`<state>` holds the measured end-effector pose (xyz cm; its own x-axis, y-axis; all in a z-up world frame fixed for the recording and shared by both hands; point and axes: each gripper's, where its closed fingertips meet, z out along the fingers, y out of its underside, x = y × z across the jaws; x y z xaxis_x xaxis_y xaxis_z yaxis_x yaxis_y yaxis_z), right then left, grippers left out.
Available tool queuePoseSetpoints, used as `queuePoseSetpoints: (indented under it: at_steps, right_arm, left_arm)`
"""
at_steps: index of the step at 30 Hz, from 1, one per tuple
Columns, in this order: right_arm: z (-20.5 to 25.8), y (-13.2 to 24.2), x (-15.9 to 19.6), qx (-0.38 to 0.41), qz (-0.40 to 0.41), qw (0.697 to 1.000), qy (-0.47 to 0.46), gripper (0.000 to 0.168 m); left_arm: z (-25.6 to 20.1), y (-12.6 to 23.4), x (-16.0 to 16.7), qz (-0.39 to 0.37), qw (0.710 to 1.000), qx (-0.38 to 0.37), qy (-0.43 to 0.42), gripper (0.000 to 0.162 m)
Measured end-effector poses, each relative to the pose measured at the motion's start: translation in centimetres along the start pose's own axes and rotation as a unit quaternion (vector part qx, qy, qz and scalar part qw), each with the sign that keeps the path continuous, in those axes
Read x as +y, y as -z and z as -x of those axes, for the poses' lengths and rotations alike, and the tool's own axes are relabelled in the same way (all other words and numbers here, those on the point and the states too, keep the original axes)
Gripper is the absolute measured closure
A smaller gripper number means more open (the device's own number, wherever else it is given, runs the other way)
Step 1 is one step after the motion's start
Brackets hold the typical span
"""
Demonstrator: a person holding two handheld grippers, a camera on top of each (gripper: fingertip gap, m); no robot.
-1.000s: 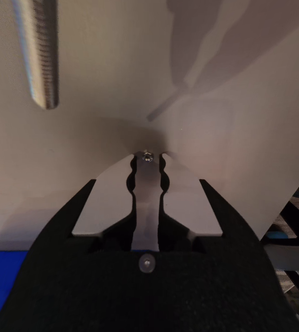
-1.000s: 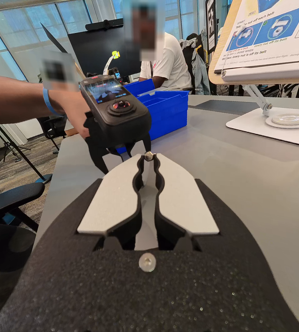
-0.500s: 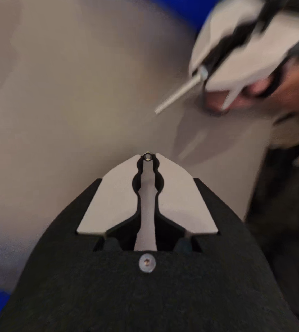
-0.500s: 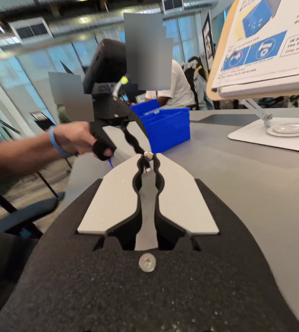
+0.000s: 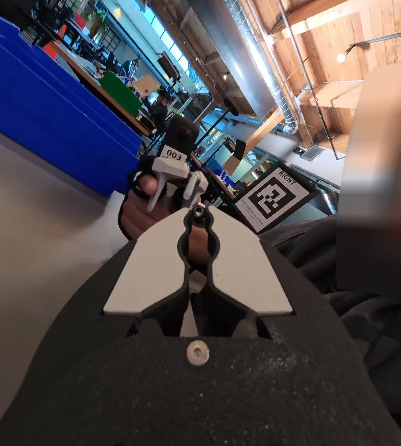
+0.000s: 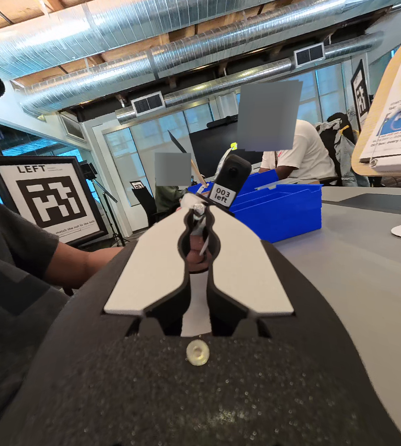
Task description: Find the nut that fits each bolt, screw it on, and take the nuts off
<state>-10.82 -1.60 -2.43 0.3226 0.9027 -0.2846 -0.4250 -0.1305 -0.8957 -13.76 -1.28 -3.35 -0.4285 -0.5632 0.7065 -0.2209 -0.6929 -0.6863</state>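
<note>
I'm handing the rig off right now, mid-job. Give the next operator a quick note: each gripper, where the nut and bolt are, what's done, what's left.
Left gripper: shut on a small nut at its fingertips.
Right gripper: shut on the bolt by its head end; the shank cannot be made out.
Both are raised above the grey table, facing each other tip to tip; the blue bins stand behind.
Done: nut and bolt picked up and brought together.
Left: whether threading has begun can't be seen. Screw the nut on, then take it off.

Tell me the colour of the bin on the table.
Blue; the bin shows best in the right wrist view.
</note>
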Motion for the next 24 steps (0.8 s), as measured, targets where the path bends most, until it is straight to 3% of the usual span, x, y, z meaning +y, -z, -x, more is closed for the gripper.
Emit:
queuePoseSetpoints:
  at_steps: [8,24]
  right_arm:
    - [1.1,0.0,0.2,-0.035,0.004,0.999,-0.008,0.158]
    - [0.4,-0.5,1.8,0.008,0.054,0.997,0.062,0.159]
  left_arm:
    - [0.3,0.8,-0.3,-0.023,0.999,0.027,0.026,0.153]
    - [1.1,1.3,0.5,-0.012,0.996,0.043,0.072,0.153]
